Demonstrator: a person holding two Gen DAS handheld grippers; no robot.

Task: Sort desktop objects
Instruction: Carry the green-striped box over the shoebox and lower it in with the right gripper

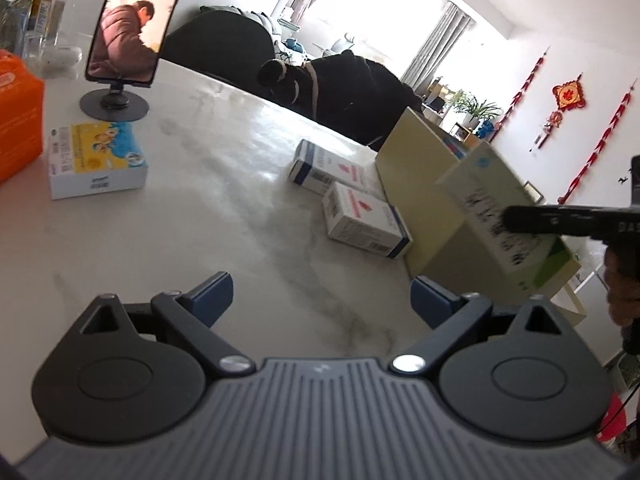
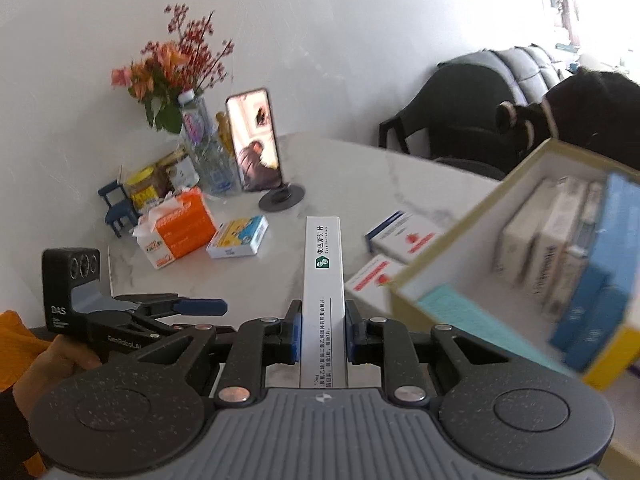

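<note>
My right gripper (image 2: 323,334) is shut on a slim white medicine box (image 2: 323,268) with a green logo, held above the marble table (image 2: 344,176). In the left wrist view that box (image 1: 504,228) shows blurred at the right, with a finger (image 1: 560,220) of the right gripper across it. A yellow-rimmed storage box (image 2: 480,232) (image 1: 412,160) holding several medicine packs stands at the right. Two red-and-white medicine boxes (image 1: 316,166) (image 1: 360,220) lie beside it. A yellow-and-blue carton (image 1: 96,158) (image 2: 238,236) lies on the left. My left gripper (image 1: 322,298) (image 2: 196,307) is open over bare table.
A phone on a round stand (image 1: 120,40) (image 2: 256,144) plays video at the back. An orange tissue pack (image 1: 16,116) (image 2: 180,228), a flower vase (image 2: 200,148), jars and a small blue toy chair (image 2: 116,208) crowd the far corner. Dark chairs (image 1: 340,88) stand beyond the table edge.
</note>
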